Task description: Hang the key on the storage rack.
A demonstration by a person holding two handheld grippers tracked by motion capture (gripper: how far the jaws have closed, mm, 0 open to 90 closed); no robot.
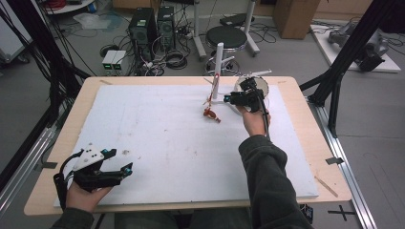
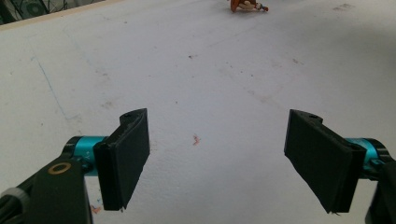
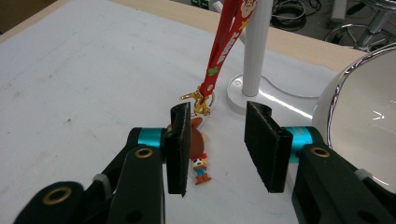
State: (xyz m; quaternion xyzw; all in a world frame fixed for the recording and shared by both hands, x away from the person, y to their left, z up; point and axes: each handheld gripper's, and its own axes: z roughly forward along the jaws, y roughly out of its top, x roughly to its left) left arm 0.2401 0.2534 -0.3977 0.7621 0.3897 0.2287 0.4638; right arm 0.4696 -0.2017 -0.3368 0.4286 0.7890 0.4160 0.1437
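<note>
A small orange-brown toy figure [image 1: 211, 114] [image 3: 199, 151] lies on the white board [image 1: 157, 138], clipped by a gold ring to a red strap [image 3: 225, 43]. The strap hangs from a white pole stand [image 1: 218, 67] [image 3: 256, 46]. My right gripper [image 1: 228, 99] [image 3: 218, 145] is open just above the figure, which lies by the left jaw, partly hidden behind it; nothing is pressed between the pads. My left gripper [image 1: 119, 162] [image 2: 218, 158] rests wide open at the near left over bare board, with the figure [image 2: 247, 4] far ahead of it.
A round white object with a chrome rim [image 1: 260, 85] [image 3: 369, 107] sits right of the pole's base [image 3: 275, 100], close to my right gripper. The board lies on a wooden table [image 1: 310, 138]. Stools, computers and cables stand on the floor beyond.
</note>
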